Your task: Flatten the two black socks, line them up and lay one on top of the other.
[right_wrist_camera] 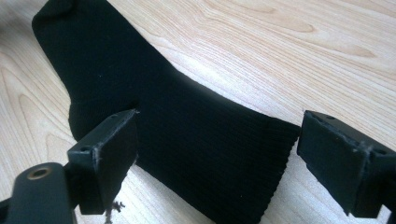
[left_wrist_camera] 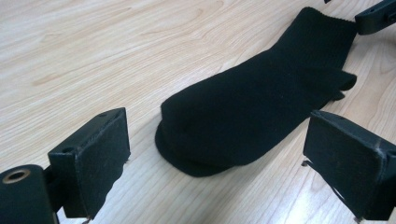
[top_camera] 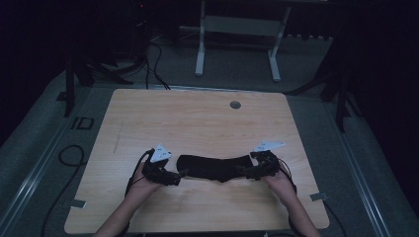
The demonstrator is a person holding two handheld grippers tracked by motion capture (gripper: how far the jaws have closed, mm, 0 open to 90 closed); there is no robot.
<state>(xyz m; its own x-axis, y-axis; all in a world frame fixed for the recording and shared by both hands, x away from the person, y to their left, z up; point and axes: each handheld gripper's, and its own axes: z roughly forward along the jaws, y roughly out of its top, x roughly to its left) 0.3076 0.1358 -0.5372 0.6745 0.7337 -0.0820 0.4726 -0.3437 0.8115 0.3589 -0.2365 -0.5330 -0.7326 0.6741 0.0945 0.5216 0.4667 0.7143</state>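
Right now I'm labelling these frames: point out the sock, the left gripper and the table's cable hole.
sock (top_camera: 215,167), high view, middle.
left gripper (top_camera: 184,173), high view, between fingertips.
cable hole (top_camera: 235,104), high view, centre.

We see bare table all around, with a flat black sock lying between the spread jaws of both grippers.

A: item?
B: one black sock, ribbed knit, lying flat on the wooden table, near the person's edge

A: pose?
B: stretched sideways, slightly curved. rounded toe toward the left, open cuff toward the right, heel bulging on the near side

A: folded?
B: cuff end looks flat, straight-edged
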